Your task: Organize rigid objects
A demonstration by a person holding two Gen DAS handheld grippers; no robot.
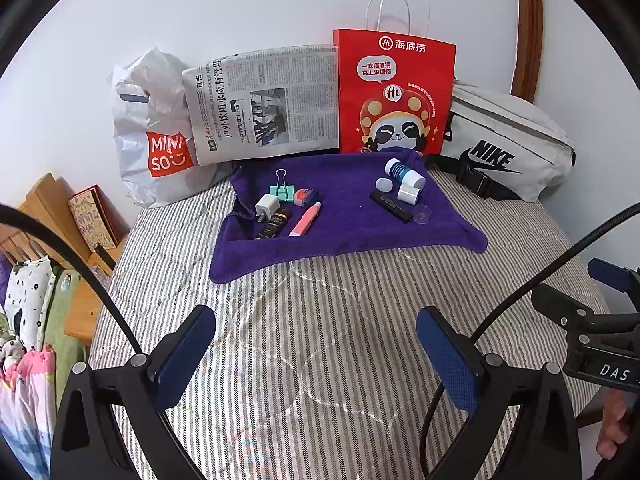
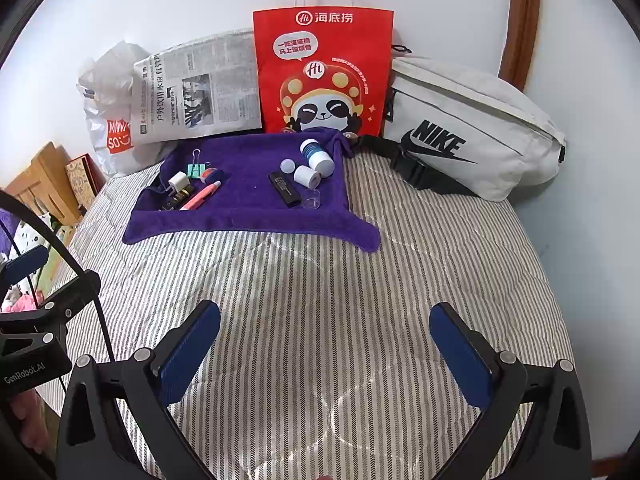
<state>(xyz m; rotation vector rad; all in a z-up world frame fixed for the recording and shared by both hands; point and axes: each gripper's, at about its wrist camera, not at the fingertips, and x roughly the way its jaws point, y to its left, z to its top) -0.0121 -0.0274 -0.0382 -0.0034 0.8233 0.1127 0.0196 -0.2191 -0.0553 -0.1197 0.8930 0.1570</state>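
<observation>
Striped bed (image 2: 320,280) under purple towel (image 2: 248,200) toward far edge. On towel's left part: pink pen (image 2: 200,196), white charger (image 2: 177,181), green binder clip (image 2: 196,168). On right part: blue-white bottle (image 2: 316,154), black stick (image 2: 285,189). Left hand-held gripper (image 1: 316,356), right hand-held gripper (image 2: 325,354) both released, hovering over near edge, well apart from towel.
</observation>
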